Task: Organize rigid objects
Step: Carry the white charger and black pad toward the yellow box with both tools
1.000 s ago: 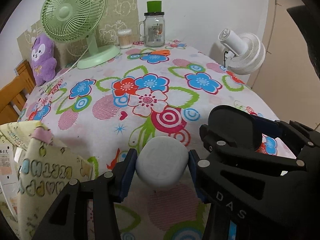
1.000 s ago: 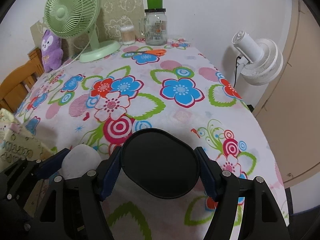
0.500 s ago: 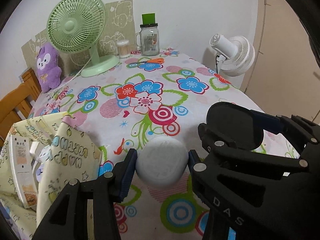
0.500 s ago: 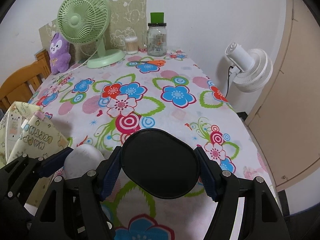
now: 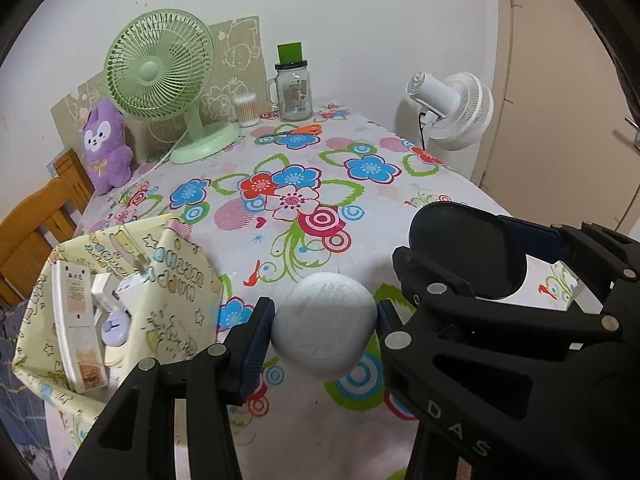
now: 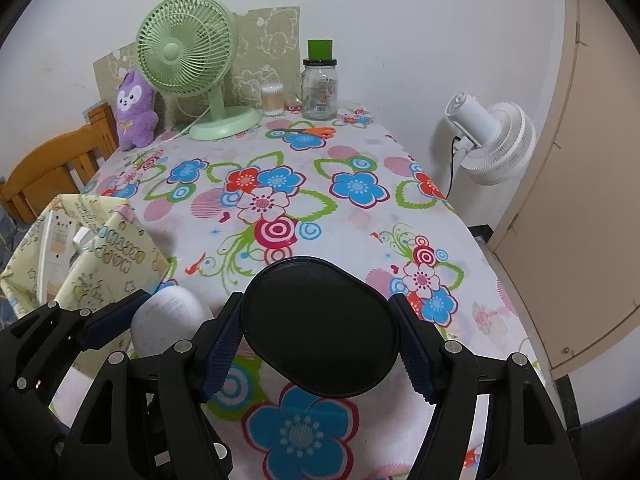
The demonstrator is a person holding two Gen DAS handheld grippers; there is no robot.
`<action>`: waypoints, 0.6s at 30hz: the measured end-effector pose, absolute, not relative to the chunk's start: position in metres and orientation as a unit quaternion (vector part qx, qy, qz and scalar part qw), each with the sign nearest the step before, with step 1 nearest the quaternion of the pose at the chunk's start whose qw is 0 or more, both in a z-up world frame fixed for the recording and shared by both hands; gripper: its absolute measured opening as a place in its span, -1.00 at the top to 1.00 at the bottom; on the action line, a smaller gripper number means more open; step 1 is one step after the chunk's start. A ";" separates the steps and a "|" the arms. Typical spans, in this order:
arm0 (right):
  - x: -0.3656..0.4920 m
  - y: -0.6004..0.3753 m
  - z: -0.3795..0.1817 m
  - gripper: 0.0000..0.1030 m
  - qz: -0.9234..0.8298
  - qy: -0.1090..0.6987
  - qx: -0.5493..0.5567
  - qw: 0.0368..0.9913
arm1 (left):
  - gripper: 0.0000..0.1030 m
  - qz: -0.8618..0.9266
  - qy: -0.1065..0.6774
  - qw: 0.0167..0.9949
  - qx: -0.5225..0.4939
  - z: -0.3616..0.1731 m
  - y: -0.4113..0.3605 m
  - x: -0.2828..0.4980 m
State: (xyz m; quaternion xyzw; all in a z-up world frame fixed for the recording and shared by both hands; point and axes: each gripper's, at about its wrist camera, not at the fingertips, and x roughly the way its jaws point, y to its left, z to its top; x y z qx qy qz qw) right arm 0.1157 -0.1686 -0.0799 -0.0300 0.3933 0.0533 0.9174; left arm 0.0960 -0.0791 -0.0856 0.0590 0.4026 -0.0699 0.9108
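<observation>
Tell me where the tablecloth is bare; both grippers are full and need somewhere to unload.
Free: the tablecloth's wide middle, between the yellow bag and the right edge. Crowded: the far end, with green fan, cotton swabs, jar, scissors.

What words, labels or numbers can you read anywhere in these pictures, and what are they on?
"DAS": raised letters on the right gripper body, in the left wrist view.
Yellow bag: coloured block letters, upside down, not reliably readable.
White box inside the bag: characters too small.
Glass jar label: too blurred.
</observation>
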 end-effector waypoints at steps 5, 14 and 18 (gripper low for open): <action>0.103 -0.166 -0.070 -0.43 0.052 0.386 -0.034 0.920 | -0.04 -0.071 0.396 0.913 0.069 -0.076 -0.076 0.084; 0.087 -0.158 -0.052 -0.43 0.050 0.380 -0.041 0.923 | -0.04 -0.079 0.391 0.913 0.081 -0.059 -0.069 0.072; 0.083 -0.153 -0.043 -0.42 0.051 0.375 -0.044 0.924 | -0.04 -0.080 0.388 0.914 0.085 -0.050 -0.064 0.069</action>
